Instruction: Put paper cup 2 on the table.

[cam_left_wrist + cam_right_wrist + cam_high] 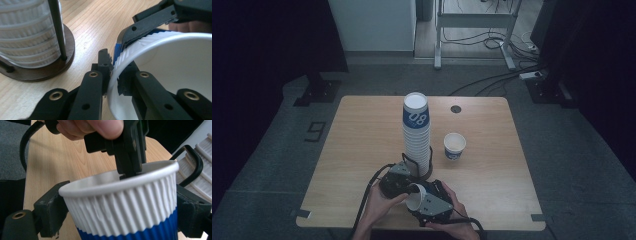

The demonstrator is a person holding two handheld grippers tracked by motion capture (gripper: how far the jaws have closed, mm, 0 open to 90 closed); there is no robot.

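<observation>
Paper cup (415,196) held low at table's near edge, rim pinched by left gripper (111,75), ribbed sides clasped between right gripper (120,220). Beyond, tall cup stack (416,135) on wooden stand (67,58); one cup (455,146) already set out, more presumably left.

The high view looks forward and down from above the person's side, taking in the whole tabletop (362,150) from well back. The left gripper view sits low, very near a paper cup's (175,62) rim, the cup stack (27,32) just beside. The right gripper view faces that same cup (125,207) close up from the opposite side. All three share it (416,196).
</observation>
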